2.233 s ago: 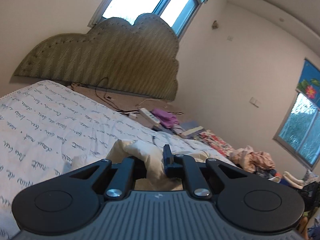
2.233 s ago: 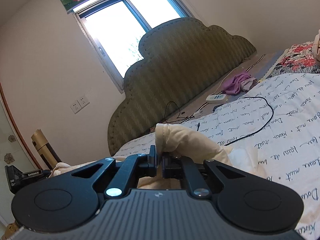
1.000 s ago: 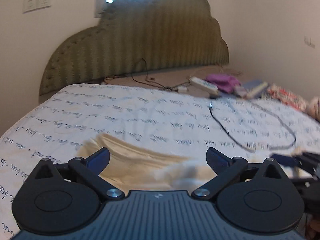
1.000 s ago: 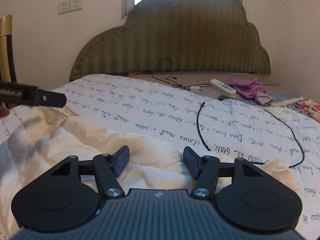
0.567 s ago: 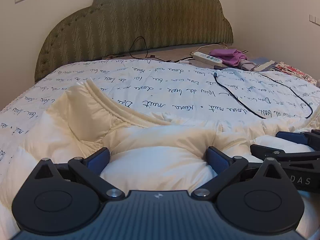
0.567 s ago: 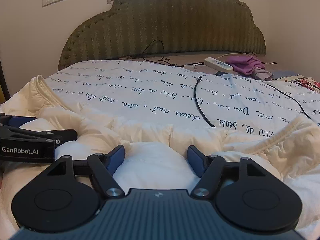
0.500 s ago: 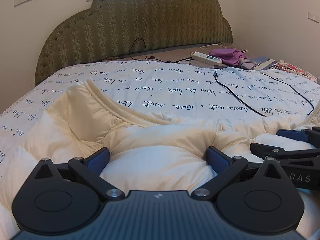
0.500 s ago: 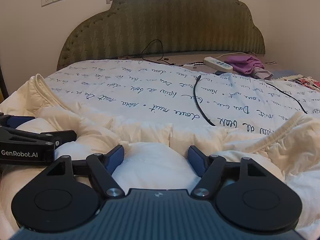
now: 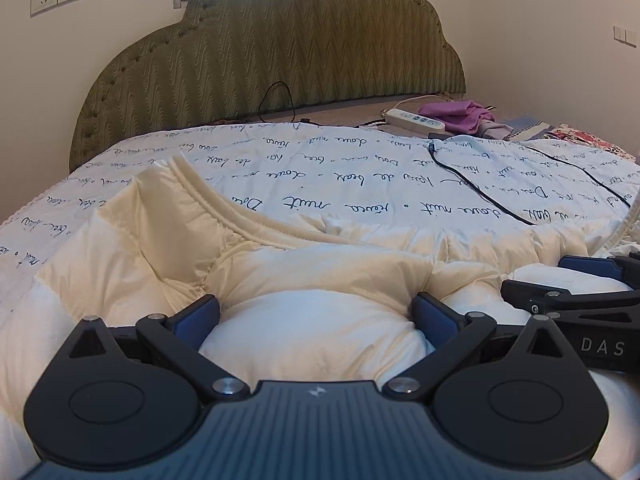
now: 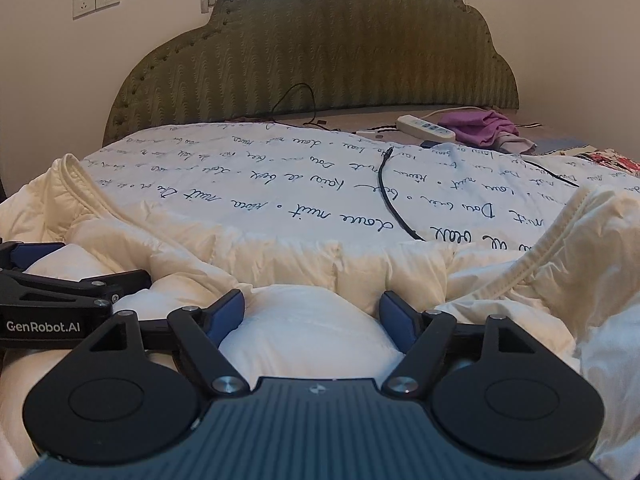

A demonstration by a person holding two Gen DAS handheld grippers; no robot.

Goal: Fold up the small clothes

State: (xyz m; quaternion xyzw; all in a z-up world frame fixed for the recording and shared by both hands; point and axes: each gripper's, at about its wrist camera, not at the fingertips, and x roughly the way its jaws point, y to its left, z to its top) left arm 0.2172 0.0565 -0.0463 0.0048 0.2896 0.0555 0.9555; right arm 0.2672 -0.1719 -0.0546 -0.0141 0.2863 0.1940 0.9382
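Observation:
A cream padded jacket [image 9: 304, 264] lies spread across the near part of the bed; it also fills the front of the right wrist view [image 10: 320, 268]. My left gripper [image 9: 316, 312] is open, its blue pads [image 9: 200, 316] resting on a puffed fold of the jacket without pinching it. My right gripper [image 10: 312, 310] is open too, its pads [image 10: 394, 314] either side of another puffed fold. The two grippers sit side by side: the right one shows in the left wrist view [image 9: 576, 292], the left one in the right wrist view [image 10: 60, 280].
The bed has a white quilt with black script [image 9: 360, 184] and a green padded headboard [image 9: 304, 48]. A black cable [image 10: 390, 200] lies on the quilt. A white power strip [image 9: 414, 120] and purple cloth [image 9: 460, 114] lie at the far right.
Both grippers were shut on the jacket and held it up 2.2 s ago. They have let go, opened, and come down onto the jacket now spread on the bed. Almost no movement in the last half second.

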